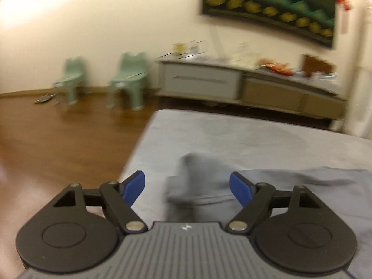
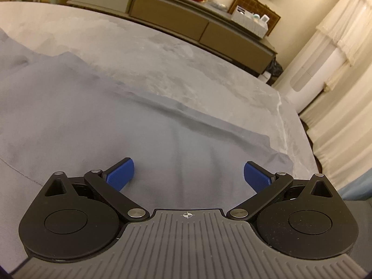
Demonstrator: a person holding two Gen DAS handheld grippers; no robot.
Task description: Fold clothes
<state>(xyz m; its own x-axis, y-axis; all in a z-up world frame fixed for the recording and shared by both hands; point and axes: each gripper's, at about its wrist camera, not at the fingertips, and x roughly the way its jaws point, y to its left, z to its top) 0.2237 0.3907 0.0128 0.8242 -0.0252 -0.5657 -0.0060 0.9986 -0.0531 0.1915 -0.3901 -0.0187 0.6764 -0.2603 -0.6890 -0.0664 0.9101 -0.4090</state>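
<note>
A grey-blue garment (image 2: 97, 121) lies spread on a grey-covered bed (image 2: 186, 53). In the left wrist view a blurred, raised fold of the garment (image 1: 200, 181) stands between the blue pads, touching neither. My left gripper (image 1: 187, 186) is open over the bed's left edge. My right gripper (image 2: 188, 174) is open just above the flat cloth near its right-hand corner (image 2: 276, 155), with only the flat cloth below showing between its fingers.
Wooden floor (image 1: 58, 139) lies left of the bed (image 1: 255, 134), with two green plastic stools (image 1: 126, 81) by the wall. A low cabinet (image 2: 176, 18) with clutter on top runs along the far wall. White curtains (image 2: 337, 69) hang at the right.
</note>
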